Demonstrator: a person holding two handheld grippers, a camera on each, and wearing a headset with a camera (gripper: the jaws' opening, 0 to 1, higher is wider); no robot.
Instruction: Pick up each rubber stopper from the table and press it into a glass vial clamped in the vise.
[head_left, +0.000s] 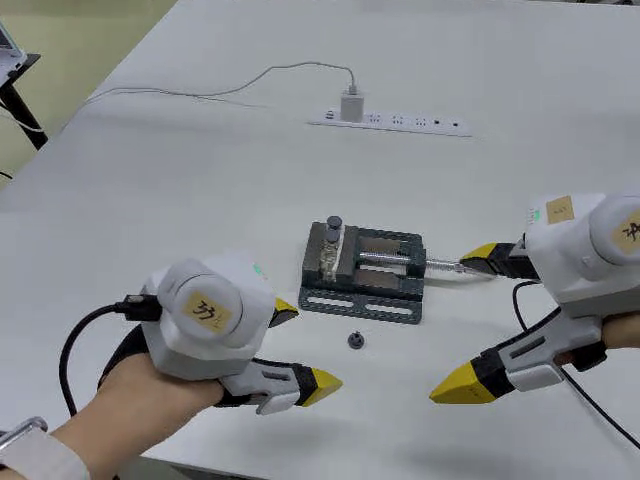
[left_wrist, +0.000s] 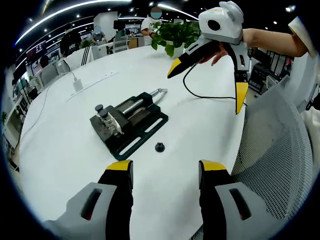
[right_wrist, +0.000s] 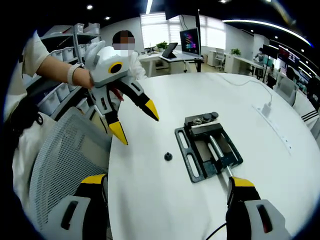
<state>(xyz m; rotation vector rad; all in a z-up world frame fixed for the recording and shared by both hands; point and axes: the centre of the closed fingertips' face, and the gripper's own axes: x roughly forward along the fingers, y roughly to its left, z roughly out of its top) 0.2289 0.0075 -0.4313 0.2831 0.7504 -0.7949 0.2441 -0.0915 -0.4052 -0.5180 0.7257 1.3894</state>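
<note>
A dark vise (head_left: 362, 283) stands mid-table, clamping glass vials (head_left: 329, 258) at its left end; a dark stopper (head_left: 334, 224) caps one. One loose black rubber stopper (head_left: 355, 341) lies on the table just in front of the vise. My left gripper (head_left: 305, 347) hovers open at the lower left, and the loose stopper (left_wrist: 159, 147) sits ahead of its fingers with the vise (left_wrist: 129, 122) beyond. My right gripper (head_left: 465, 320) is open wide to the right of the vise. In its view the stopper (right_wrist: 168, 156) and vise (right_wrist: 207, 145) lie ahead. Both grippers hold nothing.
A white power strip (head_left: 390, 122) with a plugged charger (head_left: 352, 105) and cable lies at the back of the white table (head_left: 200, 180). A mesh chair (left_wrist: 272, 150) stands at the table's near edge. People and desks fill the background.
</note>
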